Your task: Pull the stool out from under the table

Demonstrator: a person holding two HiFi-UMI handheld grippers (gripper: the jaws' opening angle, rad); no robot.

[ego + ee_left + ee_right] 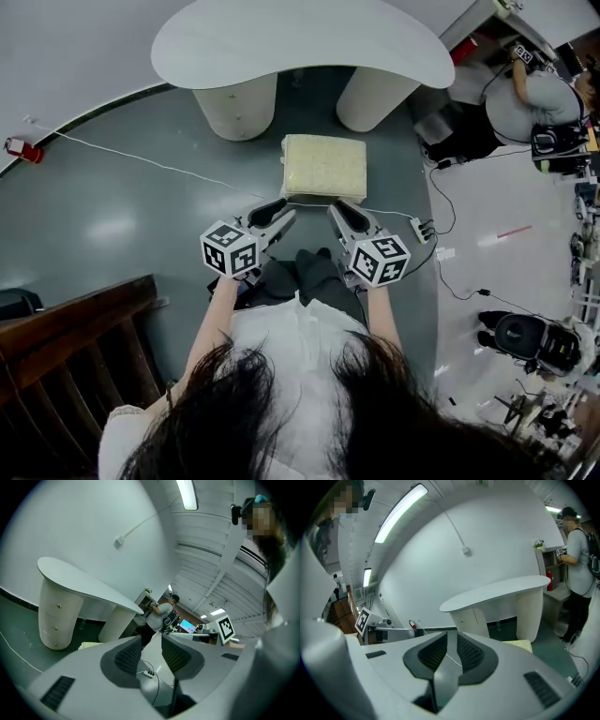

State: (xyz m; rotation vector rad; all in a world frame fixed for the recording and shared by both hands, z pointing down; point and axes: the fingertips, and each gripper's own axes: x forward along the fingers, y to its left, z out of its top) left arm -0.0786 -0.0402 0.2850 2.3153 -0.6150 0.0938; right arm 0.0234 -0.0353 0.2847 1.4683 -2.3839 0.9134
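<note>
The stool (323, 167) stands on the dark floor (112, 216) just in front of the bench (300, 42), centred between its 2 round legs (236, 108). From above its cream cushion shows whole, clear of the bench's front edge, so I judge the pull as good as done. That fits how you hold the tools: your left gripper (286, 214) and right gripper (336, 212) hang close to your body, just short of the stool's near edge and touching nothing, each angled toward 1 of its near corners. In the left gripper view the jaws stand a little apart, with only floor and a white power strip (149, 672) showing through the gap. In the right gripper view the jaws are almost together, with a sliver between the pads and nothing in it. Neither tool carries anything, which suits a stool that rests on its own. A thin white cable (141, 155) crosses the floor past the stool's near edge toward the power strip, so if you draw the stool further toward you, it could snag there.
</note>
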